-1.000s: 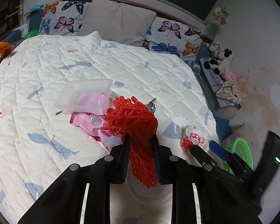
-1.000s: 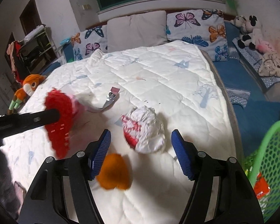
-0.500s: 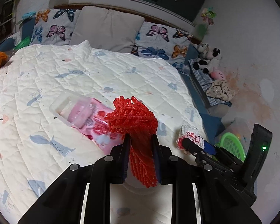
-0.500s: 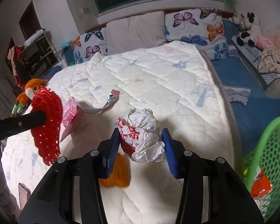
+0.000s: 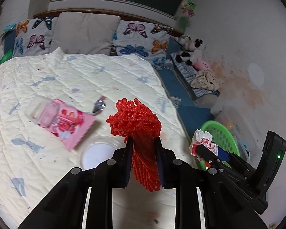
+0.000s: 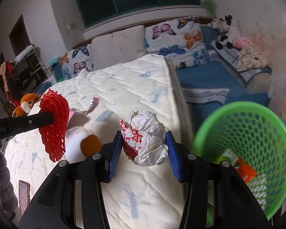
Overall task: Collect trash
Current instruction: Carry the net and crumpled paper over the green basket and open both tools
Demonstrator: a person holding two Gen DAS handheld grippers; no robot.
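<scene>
My left gripper [image 5: 142, 152] is shut on a red foam fruit net [image 5: 137, 118] and holds it above the bed; the net also shows in the right wrist view [image 6: 55, 122]. My right gripper [image 6: 145, 148] is shut on a crumpled white and red paper wrapper [image 6: 146, 133], lifted off the quilt near the bed's right edge; the wrapper also shows in the left wrist view [image 5: 202, 141]. A green mesh trash basket [image 6: 244, 129] with some trash inside stands on the floor to the right of the bed. On the quilt lie a pink snack packet [image 5: 70, 122], a clear plastic box [image 5: 38, 110], a white round lid [image 5: 99, 152] and an orange peel [image 6: 90, 145].
The bed has a white quilt [image 5: 66, 80], with butterfly pillows [image 5: 139, 38] at the head. A small foil wrapper [image 5: 100, 105] lies mid-bed. Soft toys [image 5: 190, 51] sit along the right wall. A phone [image 6: 23, 190] lies near the bed's front edge. An orange plush toy [image 6: 26, 103] sits at the left.
My right gripper has closed on the paper wrapper, lifted it and moved right toward the green basket. My left gripper, still holding the red net, has also moved right and up.
</scene>
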